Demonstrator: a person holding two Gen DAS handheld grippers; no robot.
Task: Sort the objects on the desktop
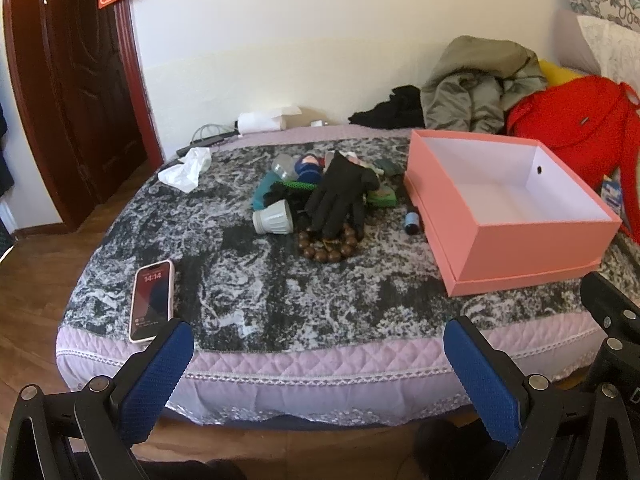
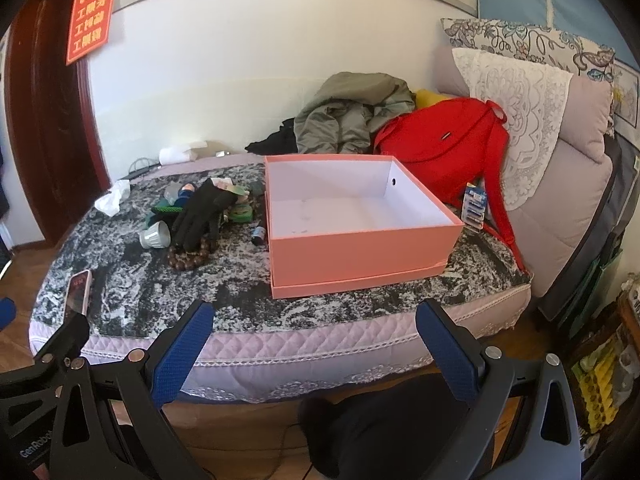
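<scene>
Bed (image 1: 280, 280) serving as desk | I'm holding left gripper (image 1: 320, 364) and right gripper (image 2: 316, 344) apart, nothing held, near edge | pink box (image 2: 352, 252) sitting empty right of clutter pile (image 1: 320, 200), seemingly awaiting it

The bed cover (image 1: 280, 280) is mottled black and white, edged with a quilted lilac border (image 1: 320, 356) and white lace trim. The box (image 2: 360, 248) is salmon pink outside and white inside. A glove (image 1: 340, 196) is black, lying over brown wooden beads (image 1: 328, 248). The bulb base (image 1: 274, 216) is white with ribs. The phone (image 1: 152, 300) has a pale pink case and a dark reddish screen. The bag (image 2: 444, 148) is bright red, the jacket (image 2: 352, 112) olive grey. Each tool's pads (image 1: 156, 384) are blue with a fine textured pattern on black frames.
</scene>
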